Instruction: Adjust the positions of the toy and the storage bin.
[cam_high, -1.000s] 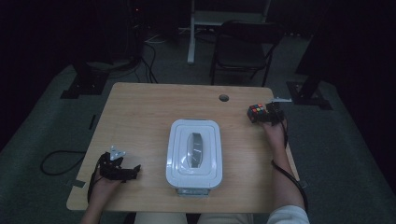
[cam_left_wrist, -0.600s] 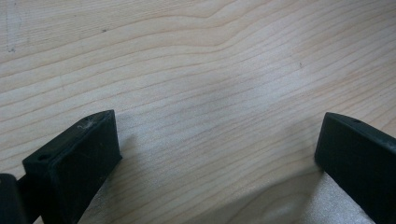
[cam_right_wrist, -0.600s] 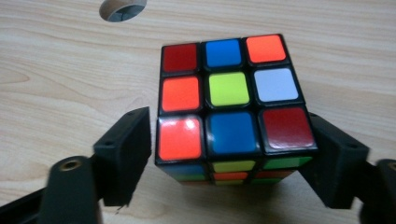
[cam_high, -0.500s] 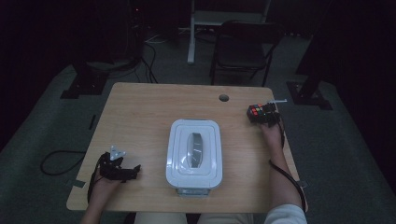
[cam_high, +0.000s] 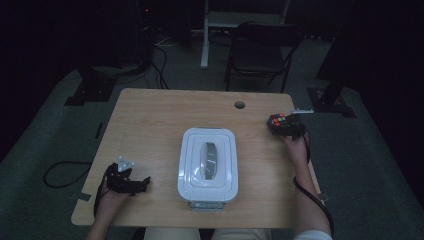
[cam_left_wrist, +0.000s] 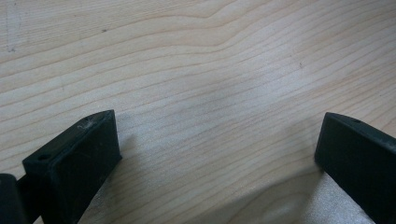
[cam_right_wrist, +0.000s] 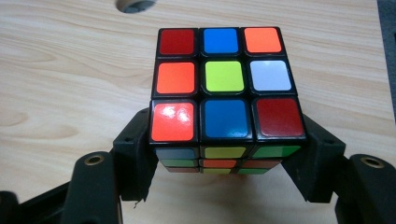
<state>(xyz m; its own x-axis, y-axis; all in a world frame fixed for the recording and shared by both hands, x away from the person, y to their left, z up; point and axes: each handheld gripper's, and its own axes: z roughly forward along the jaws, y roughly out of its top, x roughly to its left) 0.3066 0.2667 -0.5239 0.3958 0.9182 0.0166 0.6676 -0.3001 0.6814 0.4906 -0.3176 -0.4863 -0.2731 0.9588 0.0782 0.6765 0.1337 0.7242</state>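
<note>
The puzzle cube (cam_right_wrist: 225, 88) has been clamped between the just-closed jaws of the right claw (cam_right_wrist: 226, 158) at the bench's (cam_high: 150, 125) far right edge, not yet lifted, while the left claw (cam_left_wrist: 217, 154) gapes empty

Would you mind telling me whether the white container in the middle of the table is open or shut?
Shut: the white container has its lid seated flat on top, grey handle lying across it, no gap visible at the rim.

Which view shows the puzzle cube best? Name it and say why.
The right gripper view: the puzzle cube sits close up, its coloured top squares plain, with the right gripper shut on its sides. The high view shows it small and dim near the table's right edge. The left gripper view gives bare wood.
</note>
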